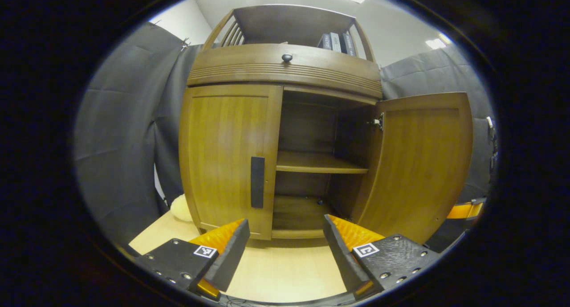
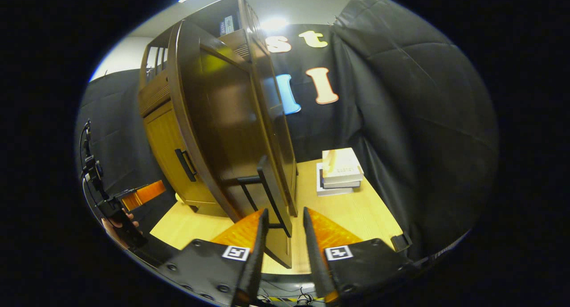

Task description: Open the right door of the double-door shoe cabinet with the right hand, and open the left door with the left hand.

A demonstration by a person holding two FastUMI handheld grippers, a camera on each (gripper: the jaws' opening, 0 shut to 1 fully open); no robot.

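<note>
The wooden shoe cabinet (image 1: 285, 71) stands on a pale table. Its left door (image 1: 222, 155) is closed, with a dark vertical handle (image 1: 257, 182) at its inner edge. My left gripper (image 1: 285, 227) is open and a short way in front of that handle, touching nothing. The right door (image 1: 423, 164) is swung wide open, baring the inner shelf (image 1: 318, 162). In the right gripper view the right door (image 2: 213, 120) runs nearly edge-on, and its handle (image 2: 272, 195) lies between the fingers of my right gripper (image 2: 285, 215). The jaws stand narrowly apart, with a gap showing on the right side of the handle.
A stack of books (image 2: 340, 171) lies on the table (image 2: 356, 218) right of the cabinet, near the black cloth wall. A pale round object (image 1: 180, 207) sits at the cabinet's left foot. A hand (image 2: 118, 227) holds the left gripper (image 2: 142, 193). A drawer knob (image 1: 287, 57) sits above the doors.
</note>
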